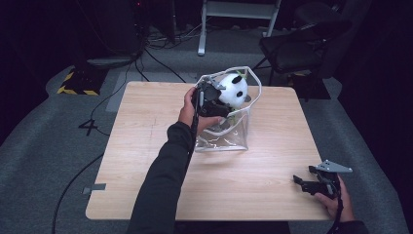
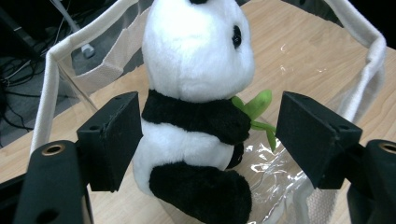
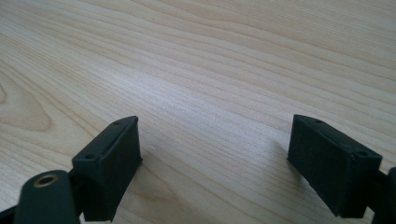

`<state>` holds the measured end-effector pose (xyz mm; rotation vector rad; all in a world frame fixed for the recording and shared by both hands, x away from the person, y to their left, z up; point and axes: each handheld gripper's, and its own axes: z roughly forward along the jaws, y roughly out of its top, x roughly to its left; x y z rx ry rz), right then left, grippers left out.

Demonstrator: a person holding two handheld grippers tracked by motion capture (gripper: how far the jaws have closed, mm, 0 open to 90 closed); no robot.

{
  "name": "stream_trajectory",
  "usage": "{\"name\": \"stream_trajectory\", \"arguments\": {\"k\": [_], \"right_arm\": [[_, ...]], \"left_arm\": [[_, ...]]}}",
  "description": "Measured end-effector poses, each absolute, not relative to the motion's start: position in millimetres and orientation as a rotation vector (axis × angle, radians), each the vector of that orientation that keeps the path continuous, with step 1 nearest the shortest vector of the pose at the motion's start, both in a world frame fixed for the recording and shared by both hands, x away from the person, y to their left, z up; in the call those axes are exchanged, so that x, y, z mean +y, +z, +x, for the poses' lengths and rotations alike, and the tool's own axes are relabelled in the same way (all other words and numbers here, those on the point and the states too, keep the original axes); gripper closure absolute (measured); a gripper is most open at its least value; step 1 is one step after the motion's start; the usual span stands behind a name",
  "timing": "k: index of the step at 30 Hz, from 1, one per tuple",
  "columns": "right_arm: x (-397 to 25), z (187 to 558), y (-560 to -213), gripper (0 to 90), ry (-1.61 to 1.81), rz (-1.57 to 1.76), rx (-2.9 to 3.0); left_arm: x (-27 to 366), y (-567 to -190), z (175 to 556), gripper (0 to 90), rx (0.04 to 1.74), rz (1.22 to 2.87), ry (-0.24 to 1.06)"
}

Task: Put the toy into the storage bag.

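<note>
My left gripper (image 2: 208, 140), jaws wide and gripping nothing, brackets the panda (image 2: 196, 116) in the clear bag (image 1: 229, 139) at the wooden table's (image 1: 146, 146) twelve o'clock; my right gripper (image 3: 215, 163) gapes empty at five o'clock, grey carpet (image 1: 44, 141) around.

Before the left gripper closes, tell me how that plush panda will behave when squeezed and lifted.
The plush panda looks soft and fuzzy, so it will likely compress between the open left gripper pads rather than resist. It probably weighs little for its bulk. Standing inside the clear bag, whose thin walls look floppy, it may drag them along.
</note>
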<state>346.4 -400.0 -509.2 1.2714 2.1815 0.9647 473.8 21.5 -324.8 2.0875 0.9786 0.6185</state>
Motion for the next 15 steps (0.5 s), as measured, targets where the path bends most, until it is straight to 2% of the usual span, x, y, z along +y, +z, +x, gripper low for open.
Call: {"name": "stream_trajectory", "arguments": {"k": [15], "right_arm": [[-400, 346, -509, 17.2, 0.965, 1.271, 2.182]], "left_arm": [[41, -324, 467, 17.0, 0.998, 2.056, 0.645]]}}
